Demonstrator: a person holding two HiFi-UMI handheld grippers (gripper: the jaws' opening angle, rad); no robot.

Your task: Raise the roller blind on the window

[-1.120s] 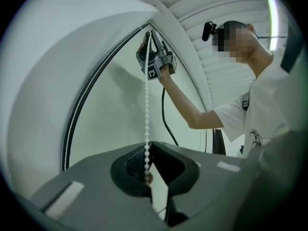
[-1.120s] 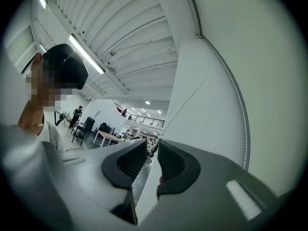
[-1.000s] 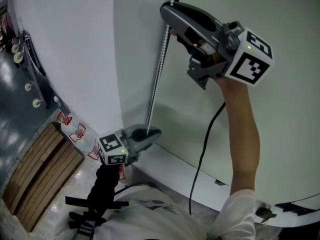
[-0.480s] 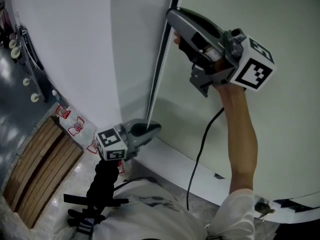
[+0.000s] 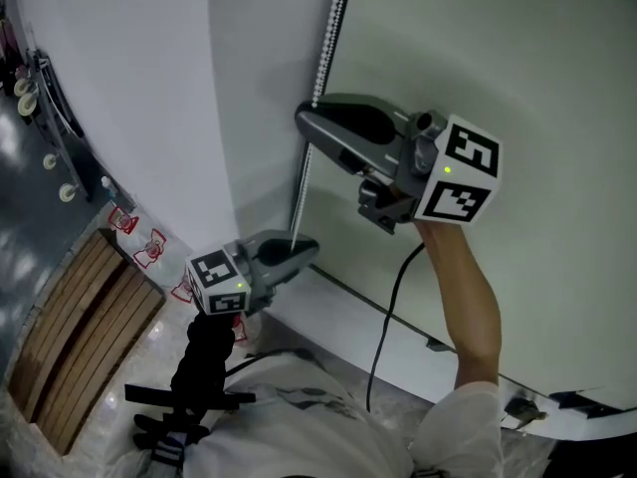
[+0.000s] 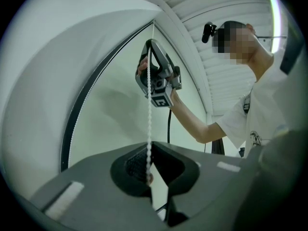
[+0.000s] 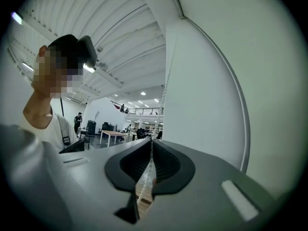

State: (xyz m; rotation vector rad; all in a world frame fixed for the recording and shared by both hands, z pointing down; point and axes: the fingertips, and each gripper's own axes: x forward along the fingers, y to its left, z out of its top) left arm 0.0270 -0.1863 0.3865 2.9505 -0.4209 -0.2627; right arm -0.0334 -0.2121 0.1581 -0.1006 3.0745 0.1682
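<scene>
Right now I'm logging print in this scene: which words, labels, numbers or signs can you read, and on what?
No text can be read in any view.
Right cube: black-and-white square markers only, no letters or numbers.
Left cube: the same kind of markers, no text.
Red-and-white tags low on the left: too small and blurred to read.

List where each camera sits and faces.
Head view: on the head, steeply down at the bead chain, left gripper, right gripper; right forearm shows.
Left gripper view: on the lower gripper, facing up at the right gripper and person.
Right gripper view: on that gripper, facing up the chain; person at left.
All share the chain.
</scene>
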